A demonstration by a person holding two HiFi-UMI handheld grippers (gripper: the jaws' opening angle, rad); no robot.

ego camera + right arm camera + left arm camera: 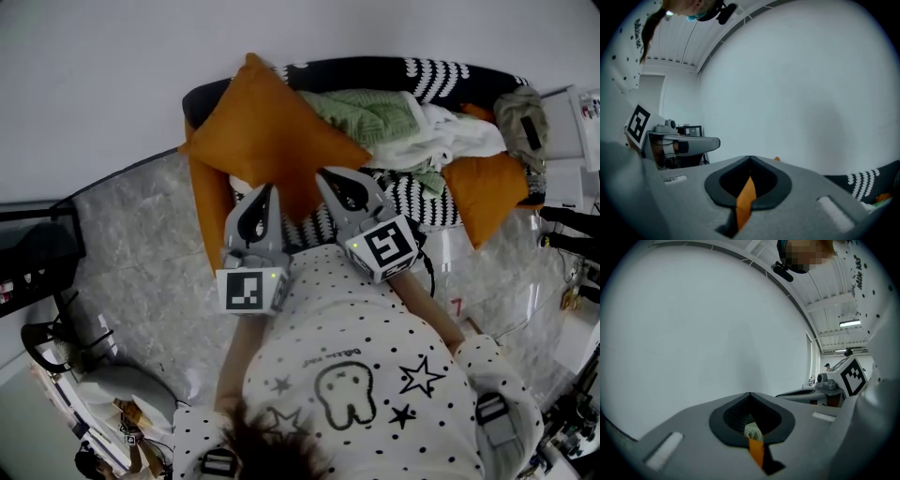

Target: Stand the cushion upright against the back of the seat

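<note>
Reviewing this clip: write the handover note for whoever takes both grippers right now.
Left gripper: jaws together, tip at the lower edge of the orange cushion.
Right gripper: jaws together, tip at the same edge. Whether either pinches fabric is unclear.
Cushion: at the seat's left end, tilted on a corner, leaning on the seat back.
Done: cushion propped against the back.
Left: probably square it upright, then check it stands alone.

The orange cushion (267,141) is standing tilted on one corner, diamond-wise, at the left end of the seat (417,197). Its top corner is rising past the seat's black, white-patterned back.
</note>
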